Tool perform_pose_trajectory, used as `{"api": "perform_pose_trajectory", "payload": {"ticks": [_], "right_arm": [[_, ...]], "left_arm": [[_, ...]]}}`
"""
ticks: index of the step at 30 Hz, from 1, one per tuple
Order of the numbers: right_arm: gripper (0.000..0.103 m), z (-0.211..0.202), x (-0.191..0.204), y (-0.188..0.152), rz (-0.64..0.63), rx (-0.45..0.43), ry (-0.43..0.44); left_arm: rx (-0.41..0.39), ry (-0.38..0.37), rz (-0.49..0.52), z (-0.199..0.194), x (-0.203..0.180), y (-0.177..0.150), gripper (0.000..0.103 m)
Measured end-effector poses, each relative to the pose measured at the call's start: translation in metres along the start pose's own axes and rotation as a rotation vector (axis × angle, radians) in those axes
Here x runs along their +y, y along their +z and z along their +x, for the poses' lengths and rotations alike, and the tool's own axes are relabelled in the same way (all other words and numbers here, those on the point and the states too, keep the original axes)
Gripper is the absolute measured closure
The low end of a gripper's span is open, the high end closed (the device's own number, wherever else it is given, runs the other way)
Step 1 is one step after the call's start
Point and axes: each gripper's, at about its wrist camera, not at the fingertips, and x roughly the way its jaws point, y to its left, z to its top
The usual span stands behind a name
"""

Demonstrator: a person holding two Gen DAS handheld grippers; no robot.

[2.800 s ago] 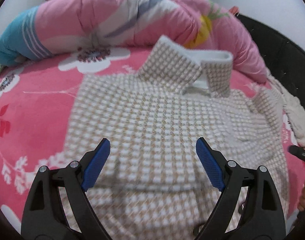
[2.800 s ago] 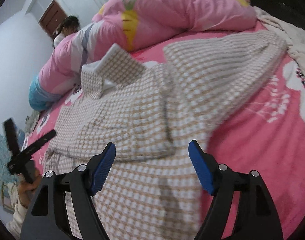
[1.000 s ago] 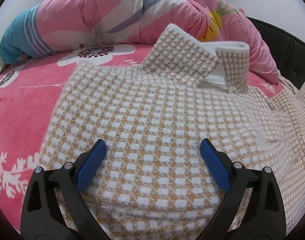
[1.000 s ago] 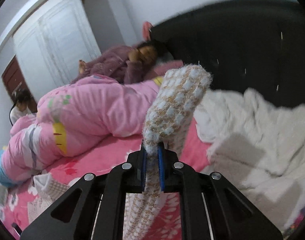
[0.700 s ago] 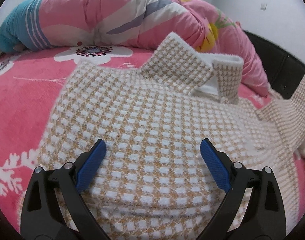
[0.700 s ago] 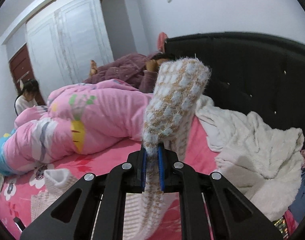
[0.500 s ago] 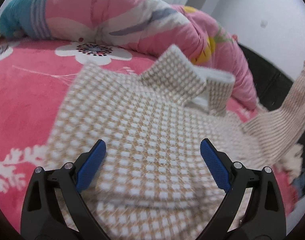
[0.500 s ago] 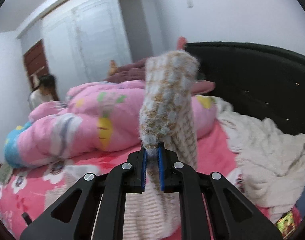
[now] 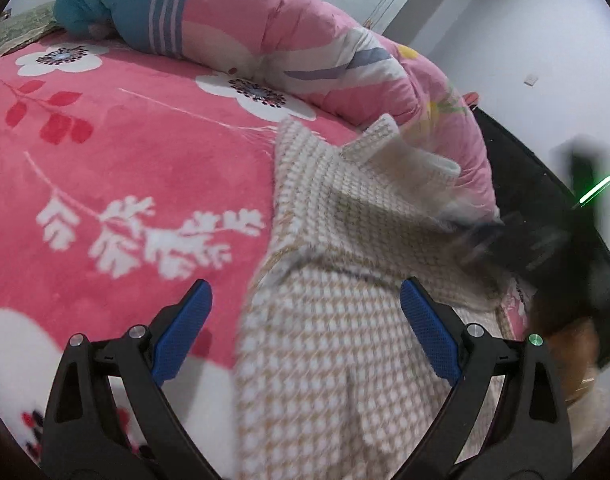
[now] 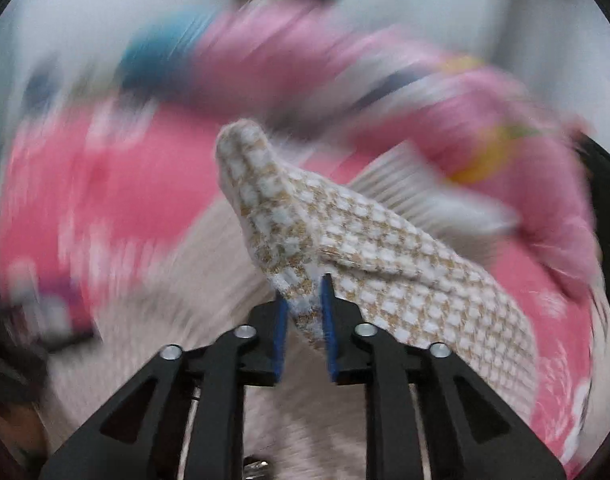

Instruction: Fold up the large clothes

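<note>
A bed spread with a pink floral blanket (image 9: 117, 152) fills both views, with a white wall (image 9: 545, 40) behind it. The checked garment (image 9: 345, 320) lies on the blanket toward 4 o'clock in the left wrist view, its collar (image 9: 389, 140) raised at about 1 o'clock from the body. One sleeve (image 10: 345, 248) rises between the jaws of the right gripper (image 10: 305, 308), its cuff end pointing to 11 o'clock in the right wrist view. Those jaws are opening, with the sleeve between the blue pads (image 10: 327, 320) and filling the narrow gap. The left gripper (image 9: 305, 332) hangs over the garment's near edge with its jaws spread wide and nothing between them. A rolled pink quilt (image 9: 305, 40) with a teal end lies beyond the collar, from 11 to 2 o'clock.

Against the frame a second ago, the sleeve no longer stands high before the dark headboard; it has swung across over the garment's body. The right jaws, then pressed tight on the cuff, have begun to part. The left view has shifted so that the garment sits to its right rather than filling the middle.

Only the left view shows the headboard (image 9: 545, 200), the blurred right gripper at 3 o'clock and the blanket's sharp flower print. Only the right view, heavily blurred, shows the sleeve in the jaws.
</note>
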Motion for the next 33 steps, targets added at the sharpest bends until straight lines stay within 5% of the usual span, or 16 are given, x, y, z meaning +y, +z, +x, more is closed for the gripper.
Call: {"api": "perform_pose_trajectory", "payload": {"ticks": [1, 3, 6, 9, 14, 18, 22, 24, 26, 29, 33], "right_arm": [[0.080, 0.012, 0.021, -0.009, -0.091, 0.030, -0.069], [0.056, 0.003, 0.039, -0.021, -0.188, -0.031, -0.121], [0.028, -0.027, 0.031, -0.036, -0.194, -0.080, -0.027], [0.027, -0.055, 0.005, -0.049, -0.129, -0.107, 0.035], [0.027, -0.085, -0.078, -0.088, 0.168, -0.151, 0.207], [0.027, -0.090, -0.153, -0.126, 0.415, -0.154, 0.162], [0.027, -0.082, -0.209, -0.163, 0.606, -0.176, 0.218], [0.027, -0.080, -0.218, -0.175, 0.638, -0.180, 0.212], [0.027, -0.076, -0.226, -0.184, 0.654, -0.183, 0.196], [0.027, -0.067, -0.242, -0.191, 0.680, -0.188, 0.192], [0.027, -0.062, -0.261, -0.197, 0.720, -0.211, 0.186]], "left_arm": [[0.003, -0.003, 0.003, -0.003, 0.001, -0.001, 0.011], [0.004, -0.017, 0.013, -0.008, 0.002, 0.000, 0.011], [-0.006, -0.051, 0.027, -0.010, -0.001, 0.007, 0.011], [-0.019, -0.086, 0.022, -0.004, -0.008, 0.020, 0.017], [0.047, -0.139, 0.004, 0.032, -0.022, 0.040, 0.029], [0.198, -0.104, -0.058, 0.093, -0.022, 0.067, 0.043], [0.279, -0.028, -0.058, 0.131, -0.024, 0.083, 0.057], [0.286, 0.010, -0.015, 0.138, -0.031, 0.085, 0.076], [0.287, 0.039, 0.021, 0.138, -0.036, 0.084, 0.099], [0.233, 0.054, 0.082, 0.126, -0.052, 0.092, 0.099], [0.051, 0.015, 0.205, 0.087, -0.097, 0.129, 0.099]]}}
